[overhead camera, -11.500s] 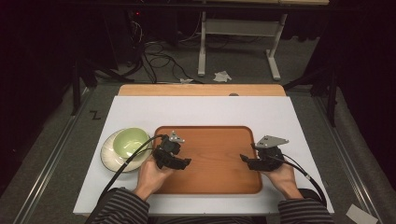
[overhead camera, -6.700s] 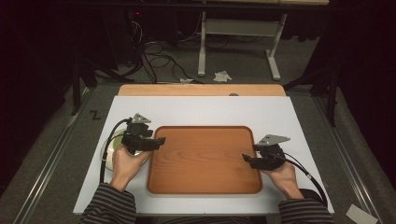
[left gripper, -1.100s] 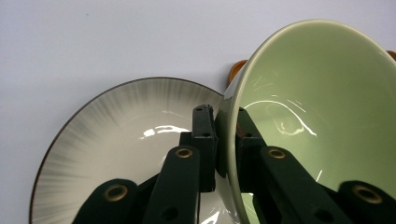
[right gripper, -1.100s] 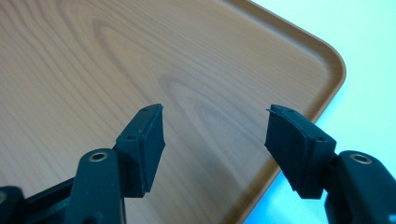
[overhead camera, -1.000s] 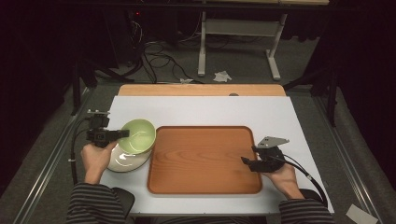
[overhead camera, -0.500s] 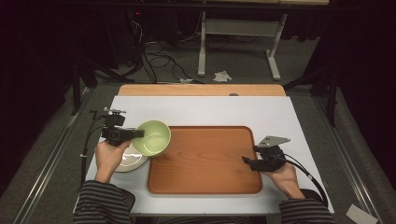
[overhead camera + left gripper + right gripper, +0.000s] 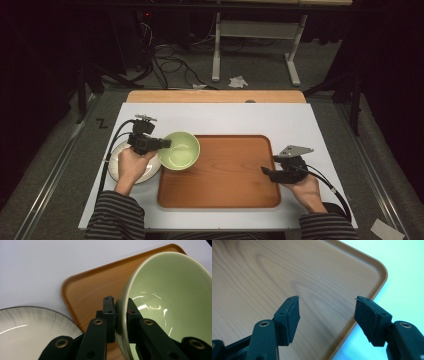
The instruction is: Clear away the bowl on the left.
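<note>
Now the green bowl (image 7: 180, 149) had left the plate (image 7: 119, 170), reaching the tray (image 7: 235, 175).
Left gripper (image 7: 121, 317) pinched its rim; right gripper (image 7: 327, 315) gaped empty, so placement looked near.

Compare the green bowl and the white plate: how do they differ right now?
The green bowl is deep and plain pale green; the white plate is shallow, with fine grey streaks toward its rim. The bowl is clamped at its rim by the left gripper over the left edge of the wooden tray; the plate lies on the table beside the tray, ungripped. Both look empty and glossy.
</note>
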### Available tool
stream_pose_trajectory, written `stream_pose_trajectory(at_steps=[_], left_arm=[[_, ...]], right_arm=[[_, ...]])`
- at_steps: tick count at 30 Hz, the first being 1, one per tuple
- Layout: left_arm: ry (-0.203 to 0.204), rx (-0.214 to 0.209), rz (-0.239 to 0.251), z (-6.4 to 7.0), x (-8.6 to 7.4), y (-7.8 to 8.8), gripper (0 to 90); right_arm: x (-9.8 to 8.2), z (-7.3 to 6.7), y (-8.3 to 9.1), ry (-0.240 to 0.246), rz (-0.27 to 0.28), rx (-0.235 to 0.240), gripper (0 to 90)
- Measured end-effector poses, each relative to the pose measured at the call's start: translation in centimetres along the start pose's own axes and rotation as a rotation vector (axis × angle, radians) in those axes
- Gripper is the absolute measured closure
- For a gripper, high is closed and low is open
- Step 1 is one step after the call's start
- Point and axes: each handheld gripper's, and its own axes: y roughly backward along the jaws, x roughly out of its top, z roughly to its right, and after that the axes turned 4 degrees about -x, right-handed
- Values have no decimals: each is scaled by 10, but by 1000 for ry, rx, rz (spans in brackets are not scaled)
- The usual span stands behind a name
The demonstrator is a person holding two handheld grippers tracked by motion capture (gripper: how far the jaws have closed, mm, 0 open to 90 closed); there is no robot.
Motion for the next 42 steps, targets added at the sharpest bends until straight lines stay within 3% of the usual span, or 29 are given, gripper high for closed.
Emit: stream_pose_trajectory(at_steps=[5,10,15,24,37,42], left_arm=[[-38,-37,-23,10,9,-12,829],[-82,-35,-54,21,16,-23,829],[-107,-65,-70,32,21,-38,829],[-167,-65,-143,50,22,-66,826],[-134,-80,-176,48,18,-97,823],[-92,-93,-180,43,18,-108,823]], right_arm=[[0,0,0,5,-6,-1,388],[0,0,-1,12,2,-5,389],[0,0,-1,8,0,-6,389],[-1,0,-1,11,1,-9,392],[0,-1,-1,11,3,-6,392],[1,0,0,-3,2,-11,394]])
